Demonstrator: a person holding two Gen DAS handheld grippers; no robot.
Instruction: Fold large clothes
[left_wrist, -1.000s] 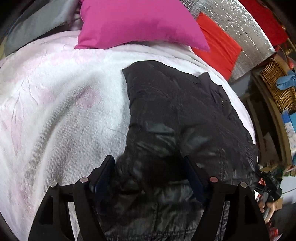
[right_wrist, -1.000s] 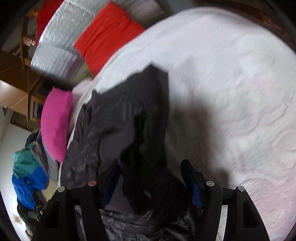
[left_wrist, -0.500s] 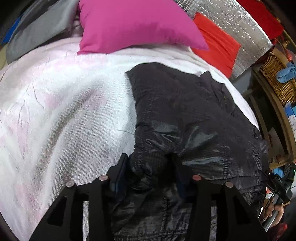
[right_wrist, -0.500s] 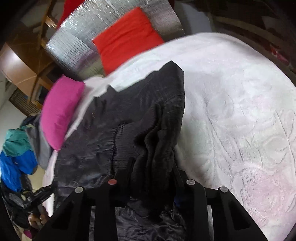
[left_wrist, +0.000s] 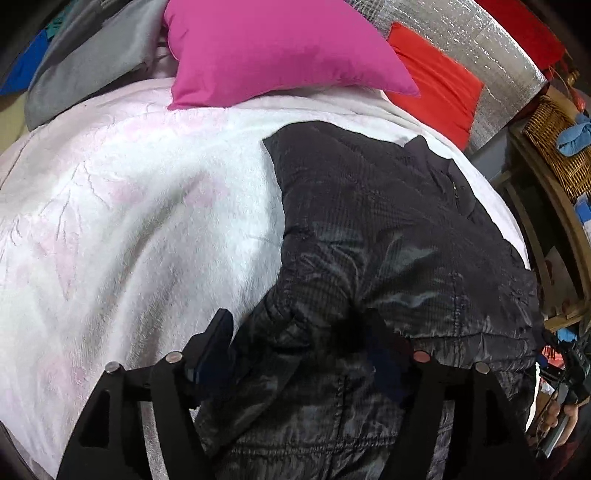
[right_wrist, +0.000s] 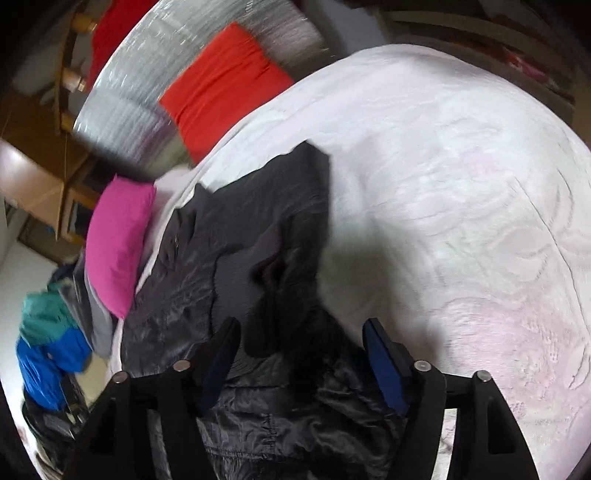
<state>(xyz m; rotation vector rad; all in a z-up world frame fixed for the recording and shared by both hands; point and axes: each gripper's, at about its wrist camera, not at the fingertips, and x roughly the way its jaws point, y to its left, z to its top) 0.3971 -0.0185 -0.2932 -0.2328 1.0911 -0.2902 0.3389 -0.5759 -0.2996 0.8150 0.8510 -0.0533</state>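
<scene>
Both grippers spring apart over a black quilted jacket (left_wrist: 388, 240) spread on a white-and-pink bedspread (left_wrist: 129, 221). Half a second ago each pair of jaws was pinched on a bunch of the shiny fabric; now the left gripper (left_wrist: 301, 339) stands with its jaws wide, having just been opening, the fabric lying loose between its fingers at lower centre of the left wrist view. The right gripper (right_wrist: 301, 343) has likewise just been opening, its blue pads clear of the dark fold that slumps between them. The jacket fills the centre and right of the left view, its far edge near a magenta pillow (left_wrist: 277, 48) at top. The release suggests one fold has been laid down and let go; the garment looks only partly folded, with further folds likely ahead.
</scene>
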